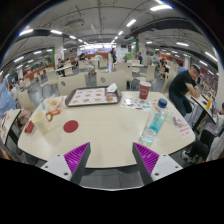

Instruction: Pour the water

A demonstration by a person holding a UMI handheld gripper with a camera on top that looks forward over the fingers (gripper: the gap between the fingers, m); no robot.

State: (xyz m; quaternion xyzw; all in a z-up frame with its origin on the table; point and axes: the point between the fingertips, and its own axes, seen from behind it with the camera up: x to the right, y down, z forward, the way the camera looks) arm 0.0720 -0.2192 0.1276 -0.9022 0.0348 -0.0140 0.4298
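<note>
A clear plastic water bottle [154, 120] with a blue cap and blue label stands on the round cream table [105, 125], ahead of my fingers and to the right. A red cup [144, 91] stands farther back on the right side of the table. My gripper [112, 160] is at the table's near edge, open, with nothing between its purple pads [76, 156]. The bottle lies beyond the right finger, apart from it.
A tray [92, 97] with small items sits at the far side. A red round coaster [71, 126] and snack items [50, 106] lie on the left. A person in black [182, 88] sits at the right. Chairs and tables fill the hall behind.
</note>
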